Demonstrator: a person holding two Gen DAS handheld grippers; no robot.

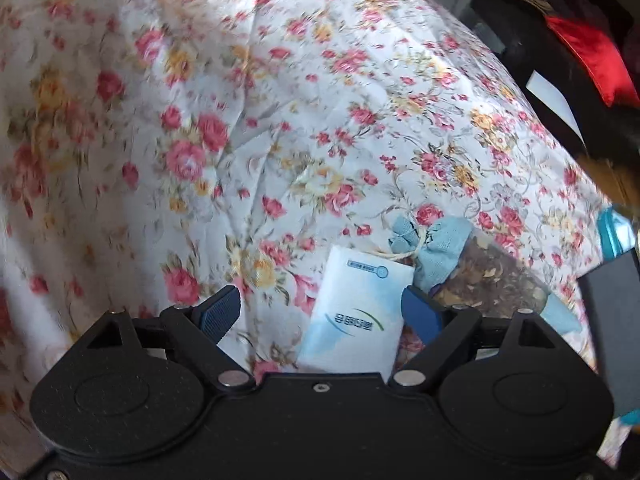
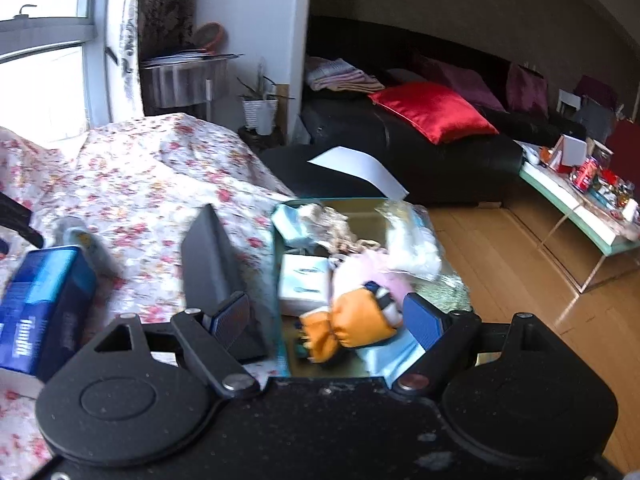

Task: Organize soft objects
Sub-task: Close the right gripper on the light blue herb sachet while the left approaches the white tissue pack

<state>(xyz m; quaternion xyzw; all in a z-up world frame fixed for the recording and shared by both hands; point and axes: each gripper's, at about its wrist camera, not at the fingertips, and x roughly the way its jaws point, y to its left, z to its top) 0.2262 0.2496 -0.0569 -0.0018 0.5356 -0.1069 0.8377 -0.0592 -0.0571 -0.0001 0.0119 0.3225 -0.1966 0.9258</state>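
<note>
Hovering, left tongs gaped over white-blue tissue packet on floral cloth. Right tongs gaped above orange plush toy.

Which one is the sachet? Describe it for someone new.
On the floral cloth, look just ahead of the open left gripper, beside the white tissue pack. The sachet is the pale-blue fabric pouch tied with string, dried petals showing through its clear side.

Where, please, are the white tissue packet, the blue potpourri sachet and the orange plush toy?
white tissue packet [image 1: 354, 312], left wrist view, printed face.
blue potpourri sachet [image 1: 440, 246], left wrist view, gathered cloth.
orange plush toy [image 2: 354, 326], right wrist view, orange body.
</note>
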